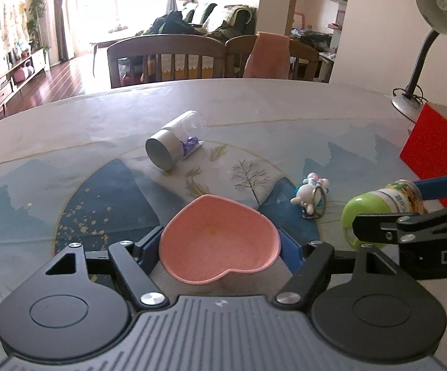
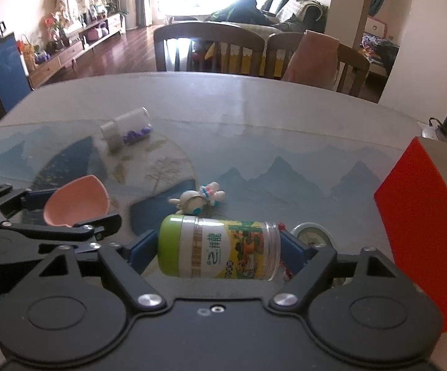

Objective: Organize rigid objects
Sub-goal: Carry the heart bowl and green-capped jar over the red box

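Observation:
My left gripper (image 1: 220, 249) is shut on a pink heart-shaped dish (image 1: 218, 244), held between its blue pads just above the table. My right gripper (image 2: 218, 249) is shut on a green-capped jar (image 2: 218, 249) lying sideways between its pads. The jar also shows in the left wrist view (image 1: 381, 205), and the dish in the right wrist view (image 2: 76, 204). A clear bottle with a grey cap (image 1: 175, 143) lies on its side farther back. A small white toy keychain (image 1: 309, 193) lies between dish and jar.
A red box (image 2: 424, 238) stands at the right, close to my right gripper. A round metal object (image 2: 311, 235) lies behind the jar. A desk lamp (image 1: 421, 58) stands at the far right. Chairs (image 1: 167, 58) line the table's far edge.

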Demonstrator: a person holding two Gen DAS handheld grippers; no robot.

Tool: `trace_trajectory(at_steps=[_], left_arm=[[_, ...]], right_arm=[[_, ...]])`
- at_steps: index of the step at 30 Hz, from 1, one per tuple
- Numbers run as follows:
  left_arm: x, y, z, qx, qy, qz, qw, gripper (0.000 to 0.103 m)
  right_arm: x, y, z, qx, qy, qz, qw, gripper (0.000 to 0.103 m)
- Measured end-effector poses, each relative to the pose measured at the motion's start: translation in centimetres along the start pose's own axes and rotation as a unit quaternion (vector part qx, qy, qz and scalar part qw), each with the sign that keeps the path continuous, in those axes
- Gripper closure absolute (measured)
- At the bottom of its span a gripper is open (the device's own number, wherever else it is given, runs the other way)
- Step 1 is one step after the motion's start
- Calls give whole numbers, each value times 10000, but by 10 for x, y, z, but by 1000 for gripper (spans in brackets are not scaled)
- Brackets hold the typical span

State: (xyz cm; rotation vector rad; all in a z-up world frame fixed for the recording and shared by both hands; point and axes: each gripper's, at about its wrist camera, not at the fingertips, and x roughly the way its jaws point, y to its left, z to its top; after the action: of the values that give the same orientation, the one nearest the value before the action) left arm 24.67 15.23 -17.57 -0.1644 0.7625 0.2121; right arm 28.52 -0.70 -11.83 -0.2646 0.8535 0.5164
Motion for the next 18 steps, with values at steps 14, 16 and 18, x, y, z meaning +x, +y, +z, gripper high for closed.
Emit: trace_trajectory(at_steps=[14, 16, 18], left_arm=[[-82, -23, 22, -163, 2, -194, 9997, 26], [-94, -28, 26, -176, -28, -196, 9997, 26], [-106, -34, 29, -165, -97, -152, 9997, 26]], right_arm=[[-91, -15, 0, 96, -382, 374, 9985, 20], [-103, -18, 0, 66, -433, 374, 9983, 20], [-116, -23, 0, 76, -481, 379, 9981, 20]])
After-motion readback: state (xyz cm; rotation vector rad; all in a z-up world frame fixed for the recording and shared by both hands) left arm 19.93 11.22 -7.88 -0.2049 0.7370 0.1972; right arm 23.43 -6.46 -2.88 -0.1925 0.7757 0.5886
